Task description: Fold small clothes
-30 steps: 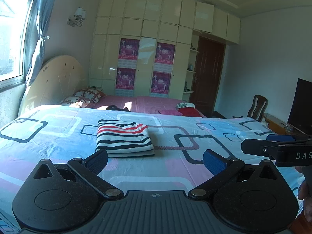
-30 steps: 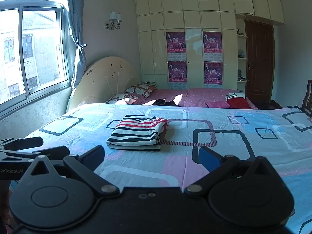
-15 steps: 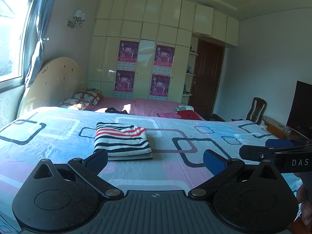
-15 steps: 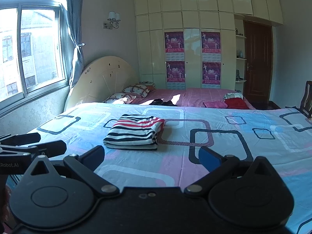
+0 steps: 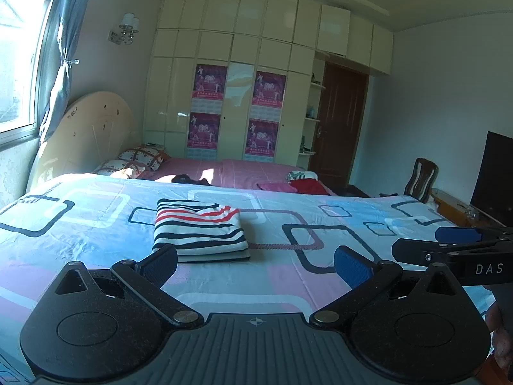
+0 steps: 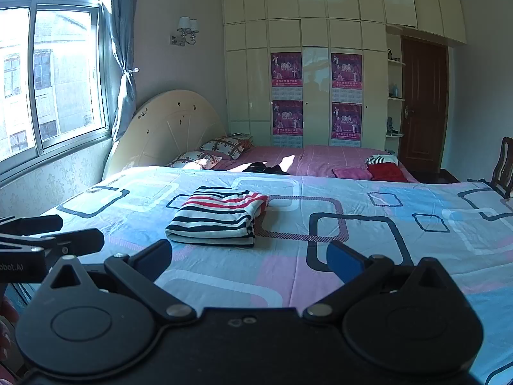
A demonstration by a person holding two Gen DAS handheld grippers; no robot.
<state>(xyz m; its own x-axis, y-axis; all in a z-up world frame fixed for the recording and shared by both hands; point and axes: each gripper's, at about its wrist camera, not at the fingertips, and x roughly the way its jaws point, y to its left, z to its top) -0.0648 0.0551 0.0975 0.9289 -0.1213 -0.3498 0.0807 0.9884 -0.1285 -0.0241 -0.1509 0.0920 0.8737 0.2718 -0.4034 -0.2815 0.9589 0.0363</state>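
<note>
A wide bed (image 5: 96, 243) under a blue and pink patterned sheet fills the room. Near its middle lies the striped garment (image 5: 198, 229), folded into a neat rectangle. The left tongs (image 5: 255, 261) and right tongs (image 6: 248, 256) hover above the sheet, short of the garment, both spread apart and holding nothing.

My left gripper (image 5: 255, 261) at six o'clock, jaws spread wide and empty, folded striped garment (image 5: 199, 229) just beyond on the patterned bedsheet (image 5: 96, 224), my right gripper (image 5: 449, 245) at three o'clock, wardrobe (image 5: 243, 96) at twelve.
</note>
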